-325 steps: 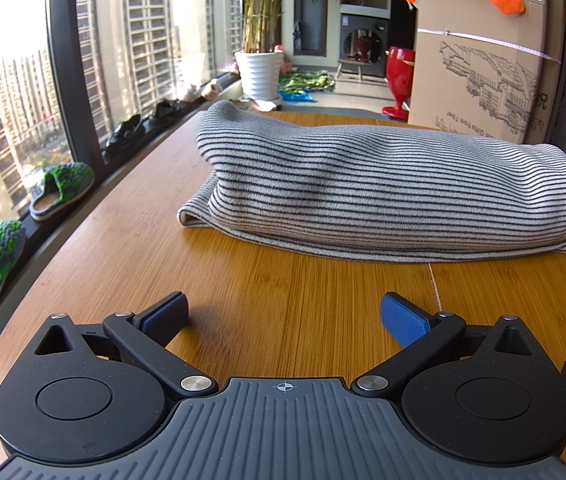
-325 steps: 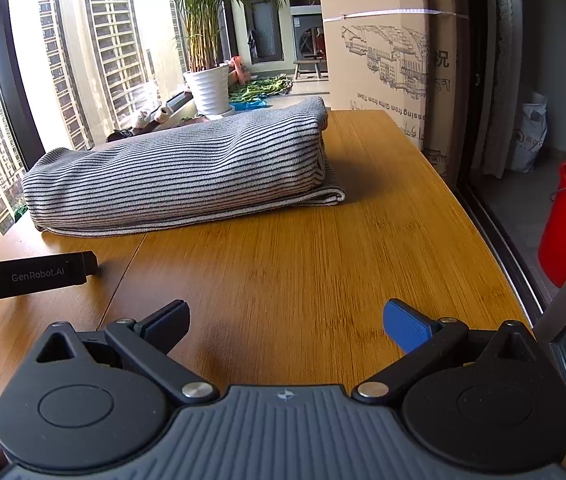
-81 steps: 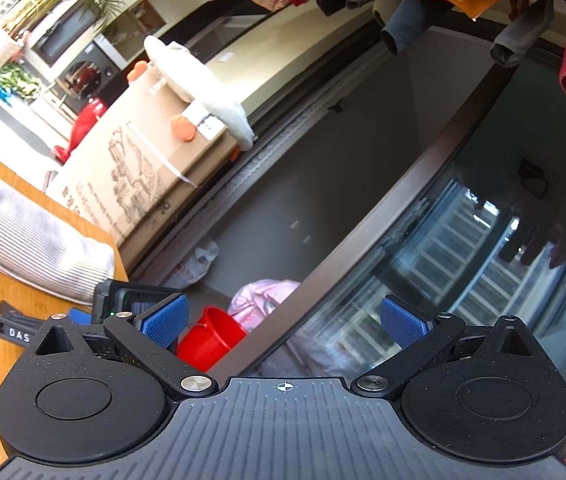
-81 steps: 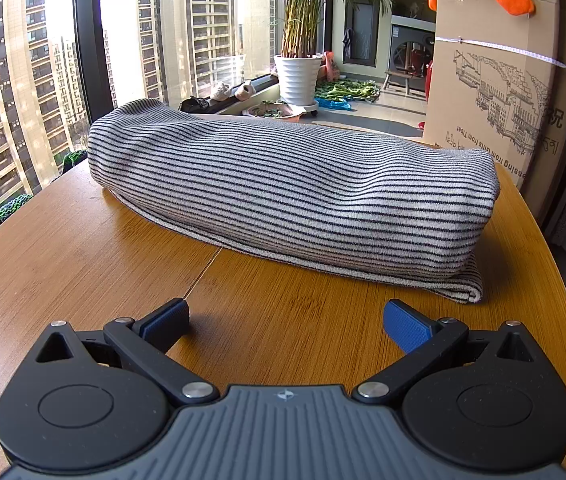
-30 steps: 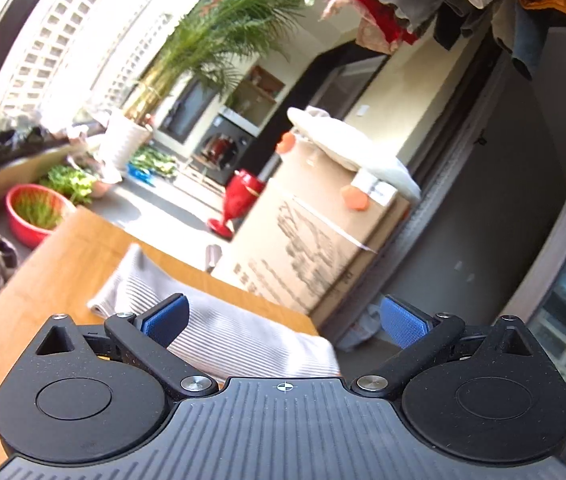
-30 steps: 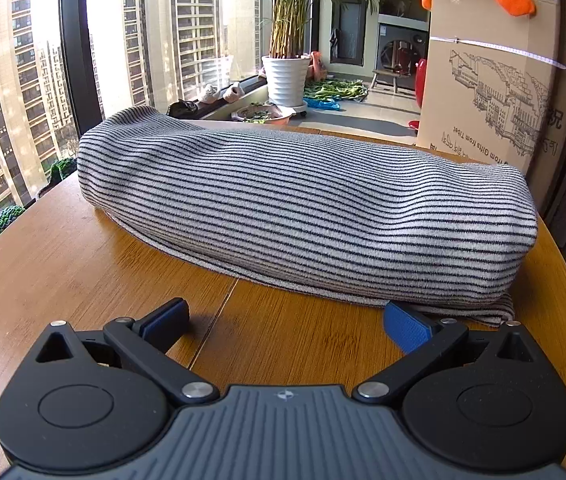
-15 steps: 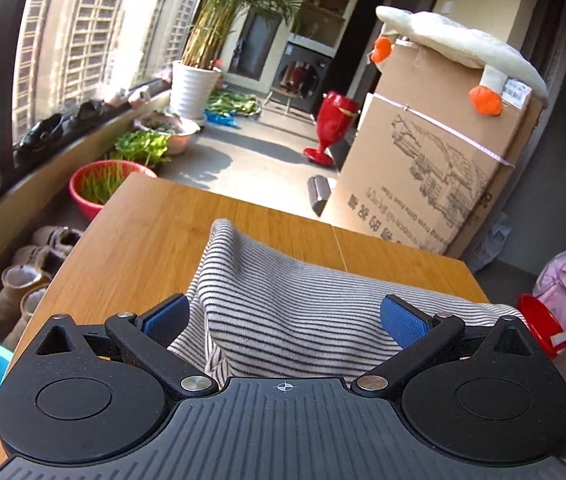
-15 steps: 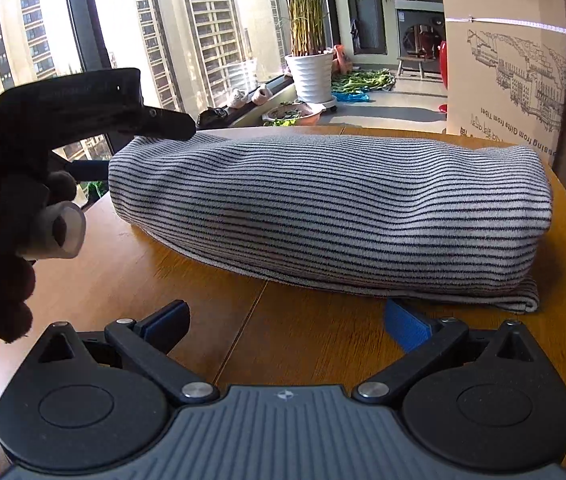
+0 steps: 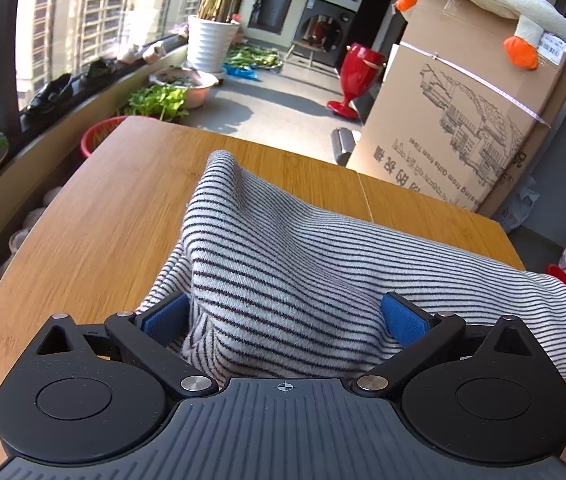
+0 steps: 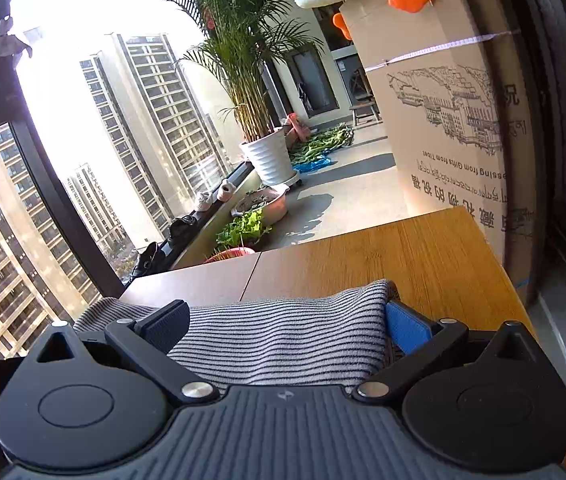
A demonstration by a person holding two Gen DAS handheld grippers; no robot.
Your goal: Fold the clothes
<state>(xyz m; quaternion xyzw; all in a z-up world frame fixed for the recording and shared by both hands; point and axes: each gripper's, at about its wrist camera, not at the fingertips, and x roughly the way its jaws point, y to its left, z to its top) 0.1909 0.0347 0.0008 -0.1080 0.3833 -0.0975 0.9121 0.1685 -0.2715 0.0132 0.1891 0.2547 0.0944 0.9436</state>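
Half a second ago the left gripper (image 9: 283, 316) was just at the near edge of the striped sweater (image 9: 323, 264), and the right gripper (image 10: 287, 324) looked at the sweater from a little way off. Now both have come in close, and the cloth fills the gap between each pair of fingers. The right one has also tipped up, so its camera now shows more of the window and the tall buildings than the table. The sweater lies folded on the wooden table (image 9: 115, 208). In the left wrist view it bunches up into a hump that runs away from the gripper, with a corner poking up toward the far side of the table. The blue pads (image 9: 165, 318) sit on either side of that hump and touch the cloth, but the jaws are spread wide and are not squeezing it. In the right wrist view the sweater lies flatter, and its right end sits against the blue pad on that side. The right jaws are spread wide too, with the cloth lying between them. The left gripper points across the table and a bit down. A big cardboard box (image 9: 463, 128) stands past the table, near a white plant pot (image 10: 271, 156).
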